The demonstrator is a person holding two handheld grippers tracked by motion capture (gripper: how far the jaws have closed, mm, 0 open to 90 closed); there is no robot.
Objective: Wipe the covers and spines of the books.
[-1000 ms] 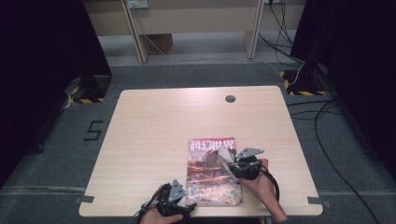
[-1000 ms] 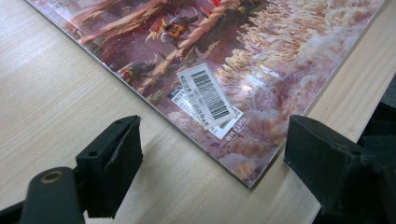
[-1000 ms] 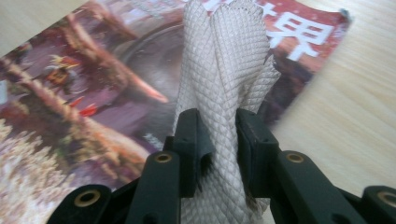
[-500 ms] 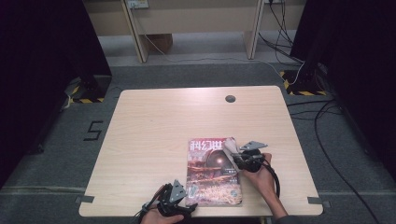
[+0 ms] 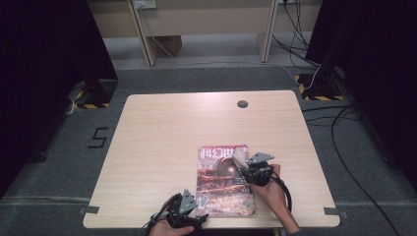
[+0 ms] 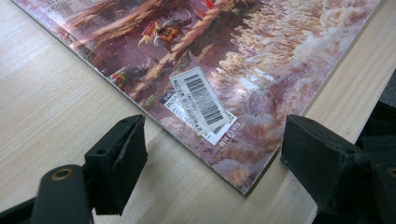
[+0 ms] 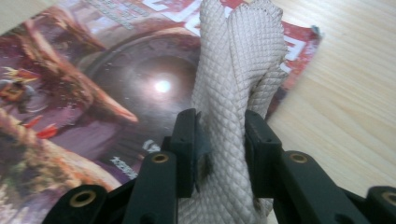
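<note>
Fingers (image 7: 187,140) of the right gripper (image 7: 219,140) are clamped on a bunched cloth (image 7: 238,65), a pale, diamond-textured rag that rises between the two black jaws and folds over at the top. Pinching it in a wad like this gives a firm pad to drag over a surface, which suits wiping the magazine (image 7: 93,79) lying just under it. In the right gripper view the cloth hangs over the cover's upper right part, near the red title band and close to the edge where bare table (image 7: 355,93) begins.

Nearer the person, the left gripper (image 6: 212,154) has its jaws spread wide, holding nothing. They straddle the magazine's near corner (image 6: 238,182), one jaw over the wood to the side, the other by the table's front edge. A barcode sticker (image 6: 201,100) sits just beyond. My guess is that this gripper is placed there to pin or steady the corner so the cover does not slide under the cloth; whether it presses the paper I cannot tell.

From the high view, the magazine (image 5: 223,182) lies flat at the table's front, right of centre, with the left gripper (image 5: 186,211) at its lower left and the right gripper (image 5: 255,169) at its upper right. Farther off the table (image 5: 196,123) is bare apart from a cable hole (image 5: 242,104).
</note>
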